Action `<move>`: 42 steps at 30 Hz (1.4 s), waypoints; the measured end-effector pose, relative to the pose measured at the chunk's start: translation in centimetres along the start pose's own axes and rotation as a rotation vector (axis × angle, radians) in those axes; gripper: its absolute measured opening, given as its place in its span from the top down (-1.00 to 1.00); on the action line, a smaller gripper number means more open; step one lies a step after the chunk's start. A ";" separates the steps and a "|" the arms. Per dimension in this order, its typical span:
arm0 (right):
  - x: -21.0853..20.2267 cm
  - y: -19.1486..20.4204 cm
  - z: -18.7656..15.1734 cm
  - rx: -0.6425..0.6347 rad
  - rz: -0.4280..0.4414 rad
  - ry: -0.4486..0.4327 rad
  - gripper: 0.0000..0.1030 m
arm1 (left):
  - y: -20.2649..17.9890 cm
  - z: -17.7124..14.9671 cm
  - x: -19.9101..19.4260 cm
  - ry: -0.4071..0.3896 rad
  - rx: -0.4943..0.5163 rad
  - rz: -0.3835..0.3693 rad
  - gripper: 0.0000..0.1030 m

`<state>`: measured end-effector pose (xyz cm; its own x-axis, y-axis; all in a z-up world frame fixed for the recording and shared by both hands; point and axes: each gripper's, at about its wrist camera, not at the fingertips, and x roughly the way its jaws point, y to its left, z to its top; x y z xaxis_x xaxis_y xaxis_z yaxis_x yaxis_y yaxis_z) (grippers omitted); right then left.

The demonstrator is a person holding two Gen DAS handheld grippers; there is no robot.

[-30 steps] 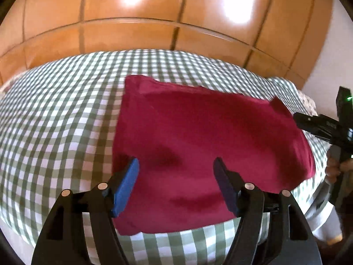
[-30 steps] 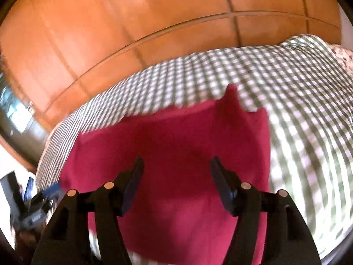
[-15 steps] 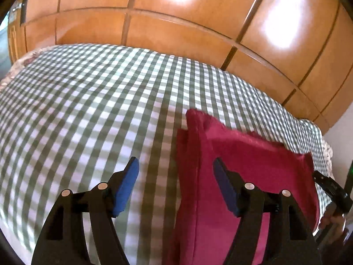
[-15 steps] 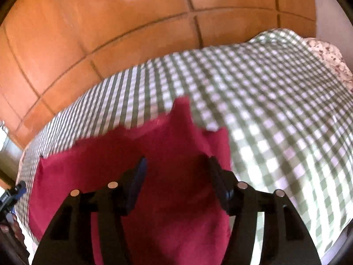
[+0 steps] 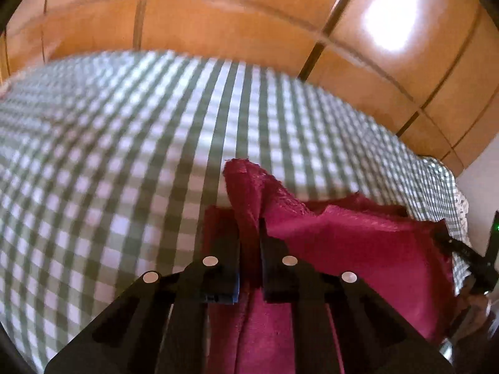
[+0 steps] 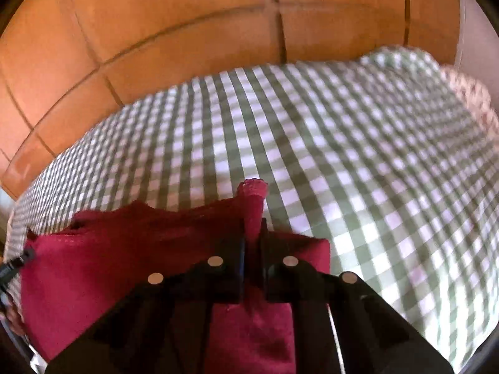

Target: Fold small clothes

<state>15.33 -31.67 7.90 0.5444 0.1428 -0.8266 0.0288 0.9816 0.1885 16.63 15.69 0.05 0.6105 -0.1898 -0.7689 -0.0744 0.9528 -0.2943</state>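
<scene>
A dark red cloth (image 5: 358, 249) lies on a green-and-white checked bedcover (image 5: 124, 162). My left gripper (image 5: 249, 233) is shut on the cloth's far left corner, which sticks up between the fingers. In the right wrist view the same red cloth (image 6: 124, 255) spreads to the left. My right gripper (image 6: 252, 237) is shut on its far right corner, pinched upright above the checked cover (image 6: 358, 155). Each gripper shows at the edge of the other's view.
Glossy orange wooden panels (image 5: 249, 25) rise behind the bed, also in the right wrist view (image 6: 156, 25). A floral fabric edge (image 6: 474, 93) lies at the far right of the bed. The right gripper's black body (image 5: 467, 255) is at the right edge.
Both grippers moved out to the cloth's far corners, and both jaws went from open to shut on those corners. The corners now stand pinched up.
</scene>
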 end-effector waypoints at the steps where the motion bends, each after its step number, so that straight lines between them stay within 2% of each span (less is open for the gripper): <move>1: -1.0 0.0 0.2 0.007 -0.005 -0.032 0.87 | -0.3 0.0 -0.8 -0.034 0.015 -0.005 0.85; 3: -2.5 -0.1 0.6 0.015 -0.008 -0.082 0.87 | -1.0 0.1 -1.9 -0.092 0.046 0.000 0.85; 6: -2.1 0.2 1.2 -0.006 -0.059 -0.102 0.87 | -1.8 0.6 -1.6 -0.110 0.078 0.026 0.85; 8: -0.5 0.1 1.6 0.012 -0.072 -0.071 0.87 | -1.9 0.7 -0.2 -0.082 0.072 0.048 0.85; 10: 1.8 -0.2 1.2 0.016 -0.136 -0.037 0.88 | -1.9 0.6 1.6 -0.047 0.080 0.105 0.85; 12: 4.1 -0.9 0.1 0.046 -0.152 0.029 0.87 | -1.5 0.0 3.3 0.010 0.072 0.126 0.85; 15: 4.2 -1.3 -0.1 0.062 -0.151 0.019 0.82 | -1.4 -0.6 3.6 0.010 0.066 0.150 0.73; 16: 4.0 -1.3 -0.1 0.057 -0.157 0.019 0.73 | -1.7 -0.6 3.3 0.007 0.076 0.161 0.69; 17: 3.9 -1.3 0.0 0.054 -0.155 0.018 0.50 | -2.0 -0.6 3.1 0.005 0.084 0.176 0.58; 18: 3.7 -1.3 0.0 0.052 -0.154 0.013 0.32 | -2.4 -0.6 2.5 -0.004 0.095 0.205 0.20; 19: 3.0 -1.2 0.1 0.050 -0.170 -0.011 -0.05 | -2.9 -0.6 1.6 -0.033 0.100 0.215 -0.14; 20: 2.6 -1.0 0.3 0.046 -0.179 -0.033 -0.21 | -3.1 -0.8 0.8 -0.059 0.101 0.208 -0.22; 21: 1.6 -0.6 0.3 0.041 -0.185 -0.067 -0.22 | -3.5 -1.0 -0.3 -0.097 0.105 0.198 -0.30; 23: -0.6 0.5 0.3 0.034 -0.181 -0.124 -0.45 | -4.3 -1.5 -2.1 -0.139 0.130 0.207 -0.32; 24: -1.4 1.2 0.2 0.025 -0.162 -0.143 -0.48 | -4.8 -1.9 -3.0 -0.155 0.144 0.212 -0.32; 26: -2.9 3.0 -0.1 -0.010 -0.081 -0.155 -0.59 | -5.3 -2.4 -4.1 -0.175 0.156 0.206 -0.32; 28: -3.7 4.9 -0.8 -0.042 -0.015 -0.148 -0.70 | -5.8 -3.2 -5.2 -0.191 0.172 0.214 -0.32; 33: -3.9 10.0 -3.7 -0.125 0.125 -0.075 -0.76 | -5.9 -4.2 -6.4 -0.195 0.166 0.206 -0.33; 36: -3.3 12.5 -5.4 -0.172 0.140 -0.043 -0.76 | -6.0 -5.1 -6.8 -0.198 0.163 0.211 -0.32; 42: -2.3 13.1 -6.9 -0.187 0.107 -0.021 -0.76 | -5.7 -6.6 -7.8 -0.198 0.152 0.211 -0.33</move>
<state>8.65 -18.21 8.58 0.5533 0.2466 -0.7957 -0.1854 0.9677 0.1710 7.13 10.13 3.98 0.7365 0.0506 -0.6745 -0.1055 0.9936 -0.0407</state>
